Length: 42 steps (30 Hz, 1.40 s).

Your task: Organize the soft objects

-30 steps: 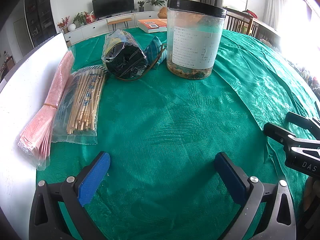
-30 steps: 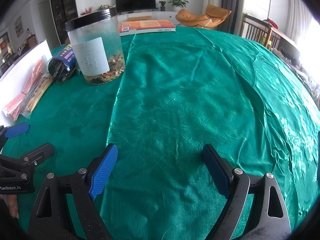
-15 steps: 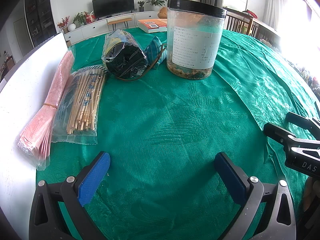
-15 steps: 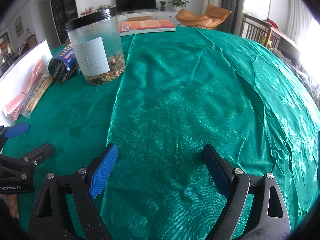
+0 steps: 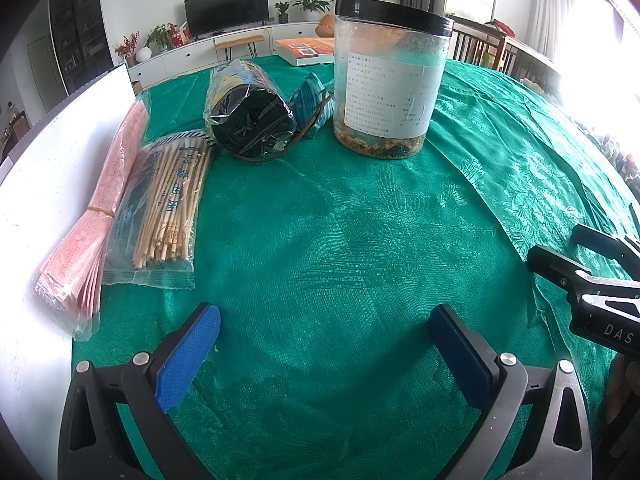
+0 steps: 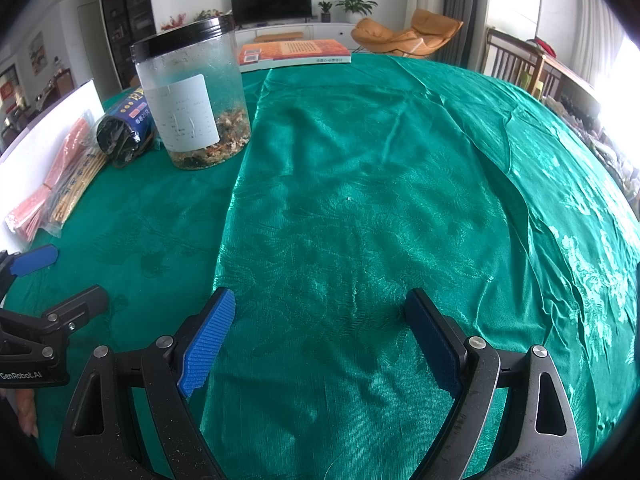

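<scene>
- Green cloth covers the whole table, with a second shinier layer lying over it; its long edge runs from just beside the clear jar toward the right gripper; no shift in its folds against the frames a second ago
- Clear jar with black lid and white label stands upright on the darker part of the cloth, a low layer of dried bits at its bottom, in the same spot as before
- Orange book lies flat behind the jar at the far table edge
- Left gripper hovers low over the cloth well in front of the jar, blue pads spread wide with nothing between them, pose unchanged from the earlier frames
- Right gripper sits over the shiny layer, in front and to the right of the jar, fingers also spread apart and empty, likewise unmoved
- Pink bundle in plastic, banded, lies farthest left of the jar on the white board
- Bag of wooden sticks lies between the pink bundle and the jar
- Dark roll in clear wrap lies on its side just left of the jar
- Small teal pouch sits between the roll and the jar, a thin brown loop around it
</scene>
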{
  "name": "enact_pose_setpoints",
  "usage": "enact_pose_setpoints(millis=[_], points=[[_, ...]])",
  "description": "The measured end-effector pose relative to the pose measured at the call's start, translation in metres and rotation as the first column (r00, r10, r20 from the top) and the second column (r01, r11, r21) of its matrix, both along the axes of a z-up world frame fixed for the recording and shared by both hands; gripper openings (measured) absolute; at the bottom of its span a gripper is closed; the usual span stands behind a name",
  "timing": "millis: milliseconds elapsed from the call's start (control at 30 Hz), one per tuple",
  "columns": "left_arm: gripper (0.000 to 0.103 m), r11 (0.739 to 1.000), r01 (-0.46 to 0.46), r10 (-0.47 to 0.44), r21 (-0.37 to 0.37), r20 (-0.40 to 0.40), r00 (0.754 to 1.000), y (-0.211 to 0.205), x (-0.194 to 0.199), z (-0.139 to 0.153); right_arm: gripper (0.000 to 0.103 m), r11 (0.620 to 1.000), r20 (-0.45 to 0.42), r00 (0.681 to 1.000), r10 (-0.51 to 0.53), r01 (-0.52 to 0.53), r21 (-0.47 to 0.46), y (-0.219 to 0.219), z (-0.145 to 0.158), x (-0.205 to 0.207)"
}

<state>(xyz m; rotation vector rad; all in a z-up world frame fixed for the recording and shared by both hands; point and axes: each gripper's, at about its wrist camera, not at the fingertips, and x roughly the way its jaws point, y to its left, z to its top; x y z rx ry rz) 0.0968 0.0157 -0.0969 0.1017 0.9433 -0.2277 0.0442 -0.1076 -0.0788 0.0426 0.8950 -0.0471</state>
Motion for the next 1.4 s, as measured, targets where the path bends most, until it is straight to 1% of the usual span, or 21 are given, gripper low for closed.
enact_pose_setpoints(millis=[1400], points=[[0.103, 1.000, 0.001, -0.001, 0.002, 0.000, 1.000, -0.0005, -0.0007, 0.0005, 0.091, 1.000, -0.004, 1.000, 0.004, -0.004, -0.002, 0.0019, -0.0008, -0.0010]])
